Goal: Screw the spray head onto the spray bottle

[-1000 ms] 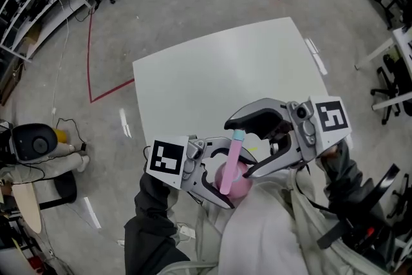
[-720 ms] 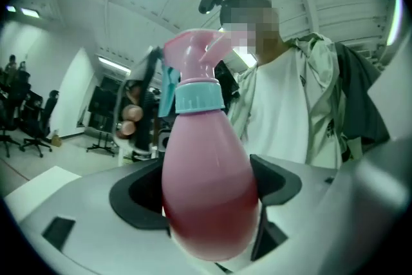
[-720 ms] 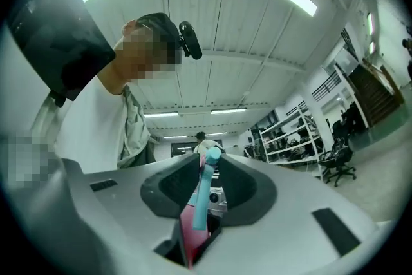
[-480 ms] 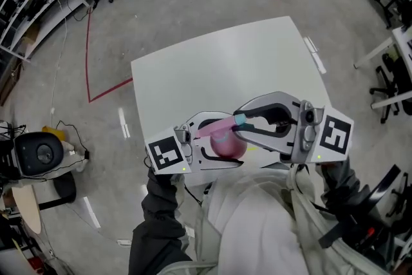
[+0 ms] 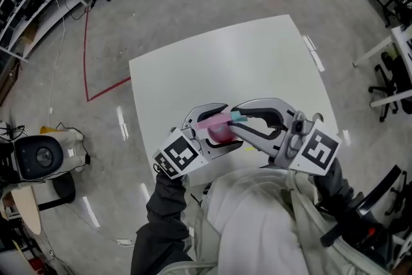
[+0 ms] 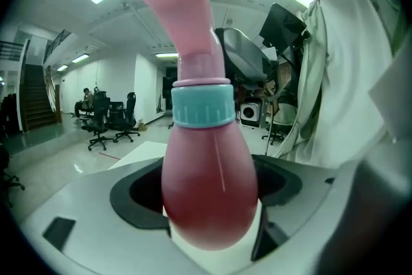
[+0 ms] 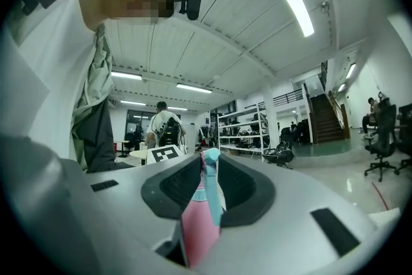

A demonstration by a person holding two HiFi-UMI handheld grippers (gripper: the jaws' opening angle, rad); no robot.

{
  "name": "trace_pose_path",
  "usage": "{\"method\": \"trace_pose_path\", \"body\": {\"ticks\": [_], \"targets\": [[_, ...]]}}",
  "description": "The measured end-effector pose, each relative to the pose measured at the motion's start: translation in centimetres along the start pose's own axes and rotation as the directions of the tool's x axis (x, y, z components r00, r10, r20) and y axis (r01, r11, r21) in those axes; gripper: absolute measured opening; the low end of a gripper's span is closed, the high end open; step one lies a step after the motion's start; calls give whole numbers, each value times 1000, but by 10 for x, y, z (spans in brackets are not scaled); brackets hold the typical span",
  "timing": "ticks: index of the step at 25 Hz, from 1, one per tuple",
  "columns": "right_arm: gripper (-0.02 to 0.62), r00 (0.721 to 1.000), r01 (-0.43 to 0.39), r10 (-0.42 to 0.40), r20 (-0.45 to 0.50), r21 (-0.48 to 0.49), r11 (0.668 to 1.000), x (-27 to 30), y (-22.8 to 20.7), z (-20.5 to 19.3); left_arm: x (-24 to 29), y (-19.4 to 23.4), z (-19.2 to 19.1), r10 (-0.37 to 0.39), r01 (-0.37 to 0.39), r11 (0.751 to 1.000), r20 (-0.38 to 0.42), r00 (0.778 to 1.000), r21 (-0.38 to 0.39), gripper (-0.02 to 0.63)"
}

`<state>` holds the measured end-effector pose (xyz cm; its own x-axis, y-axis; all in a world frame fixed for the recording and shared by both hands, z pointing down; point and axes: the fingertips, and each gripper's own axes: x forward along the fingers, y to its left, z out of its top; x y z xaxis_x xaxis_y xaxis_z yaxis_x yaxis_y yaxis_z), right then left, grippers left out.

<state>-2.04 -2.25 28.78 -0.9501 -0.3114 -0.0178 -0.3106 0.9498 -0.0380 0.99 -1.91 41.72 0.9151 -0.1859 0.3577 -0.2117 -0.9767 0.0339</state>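
had the bottle [image 6: 209, 190] clamped round its fat belly in the left gripper [image 5: 215, 133], held up off the table [image 5: 225, 61], close to the chest. right gripper [image 5: 239, 119] pinched shut on the spray head [image 7: 199, 222], sitting on the teal collar [image 6: 203, 106]. needed both lined up dead straight, short gentle turns, no harder squeeze, or probably cross-threaded.

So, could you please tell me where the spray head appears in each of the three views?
Head view: centre, spray head over the table's near edge.
Left gripper view: top centre, above the spray bottle.
Right gripper view: bottom centre, between the right gripper's jaws.
Shared landmark: its teal trim.
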Motion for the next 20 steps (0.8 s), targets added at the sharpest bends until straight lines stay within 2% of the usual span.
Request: {"method": "trace_pose_path", "body": {"ticks": [5,9,13,18,20], "targets": [[72,1000,13,-13,13,-7,1000,-5,-7,-33,18,7,-31,52,-52,999,-39,998,2,403],[80,991,132,-132,25,9,991,-15,-35,-80,37,22,-74,132,-133,990,-24,991,-42,403],[84,976,216,-217,-1,67,974,-30,-53,-124,57,36,-113,187,-187,982,-62,980,15,403],[84,969,239,-241,-54,-48,970,-29,-53,-146,85,47,-137,199,-195,979,-83,976,55,403],[84,967,241,-245,-75,-60,969,-28,-54,-153,91,52,-141,211,-207,977,-75,975,54,403]]}}
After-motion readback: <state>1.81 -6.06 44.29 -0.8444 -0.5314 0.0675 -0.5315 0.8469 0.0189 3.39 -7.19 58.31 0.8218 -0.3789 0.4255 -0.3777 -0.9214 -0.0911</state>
